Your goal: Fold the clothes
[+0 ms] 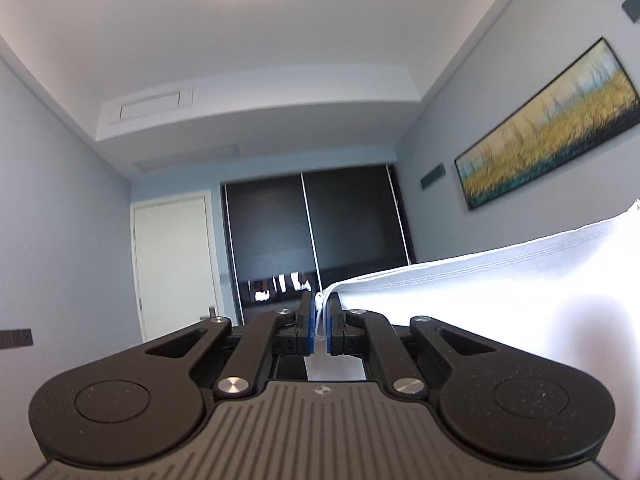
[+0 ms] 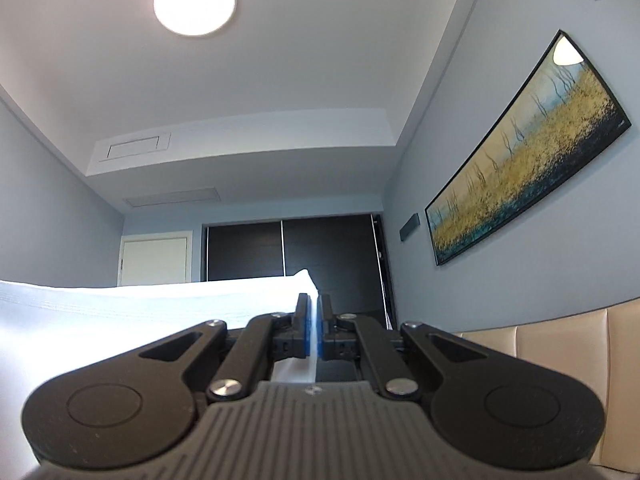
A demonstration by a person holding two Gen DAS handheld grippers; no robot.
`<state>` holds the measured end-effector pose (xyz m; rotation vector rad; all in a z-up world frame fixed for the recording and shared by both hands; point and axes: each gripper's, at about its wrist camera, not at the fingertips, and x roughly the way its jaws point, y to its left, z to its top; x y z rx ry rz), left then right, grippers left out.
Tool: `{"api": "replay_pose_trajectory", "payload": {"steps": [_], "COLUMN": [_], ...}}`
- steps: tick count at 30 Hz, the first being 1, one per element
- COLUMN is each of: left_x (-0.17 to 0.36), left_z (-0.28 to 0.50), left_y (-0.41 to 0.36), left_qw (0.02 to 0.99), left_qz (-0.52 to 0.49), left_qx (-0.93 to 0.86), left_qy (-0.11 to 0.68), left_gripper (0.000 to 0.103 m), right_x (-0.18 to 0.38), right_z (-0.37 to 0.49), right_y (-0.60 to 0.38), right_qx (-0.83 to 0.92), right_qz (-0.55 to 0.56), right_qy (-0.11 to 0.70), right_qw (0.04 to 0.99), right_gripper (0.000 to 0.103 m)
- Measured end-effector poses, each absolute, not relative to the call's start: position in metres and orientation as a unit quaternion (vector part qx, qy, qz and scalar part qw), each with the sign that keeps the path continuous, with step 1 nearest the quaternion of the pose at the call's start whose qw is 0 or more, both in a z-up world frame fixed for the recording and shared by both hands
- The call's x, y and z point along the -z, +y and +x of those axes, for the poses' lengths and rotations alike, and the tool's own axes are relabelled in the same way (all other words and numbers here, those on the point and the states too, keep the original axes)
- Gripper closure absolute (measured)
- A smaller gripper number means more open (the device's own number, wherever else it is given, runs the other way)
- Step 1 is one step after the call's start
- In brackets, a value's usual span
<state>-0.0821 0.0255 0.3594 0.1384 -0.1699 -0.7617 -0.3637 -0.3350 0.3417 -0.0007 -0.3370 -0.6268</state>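
Item: white garment (image 1: 500, 280), held aloft between two tongs.

Handling note — judged, not seen: with an edge stretched between both grips, the step reads as lifting the cloth clear before laying a fold. Keep both ends level and the hem taut, so it hangs without a twist; lower both together.

Left tongs (image 1: 321, 320): jaws nearly closed, blue pads pinching a corner of the garment; the hem runs off to the right from the tips.

Right tongs (image 2: 315, 328): jaws nearly closed on the opposite corner — cloth spreads leftward from the tips.

Position: the garment hangs between the two tongs, touching both. Its lower part is out of view.
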Motion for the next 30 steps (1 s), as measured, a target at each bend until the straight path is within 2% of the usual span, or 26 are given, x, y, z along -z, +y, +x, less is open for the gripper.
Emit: {"api": "replay_pose_trajectory", "payload": {"steps": [6, 15, 20, 30], "left_x": [-0.320, -0.226, -0.161, -0.010], "left_z": [-0.007, 0.146, 0.211, 0.294], "left_y": [-0.029, -0.140, -0.203, -0.255], "left_qw": [0.925, 0.928, 0.922, 0.895], "left_qz": [0.097, 0.122, 0.169, 0.217], "left_qx": [0.366, 0.322, 0.293, 0.259], "left_qy": [0.005, 0.141, 0.189, 0.290], "left_gripper": [0.100, 0.100, 0.100, 0.100], "right_x": [-0.296, -0.211, -0.159, -0.024], "right_z": [-0.286, -0.126, -0.038, 0.075], "right_y": [-0.382, -0.465, -0.517, -0.592], "right_qx": [0.311, 0.331, 0.347, 0.360], "right_qz": [0.023, 0.043, 0.047, 0.058], "right_qy": [-0.082, 0.043, 0.124, 0.254], "right_qw": [0.946, 0.942, 0.928, 0.896], "right_gripper": [0.100, 0.100, 0.100, 0.100]}}
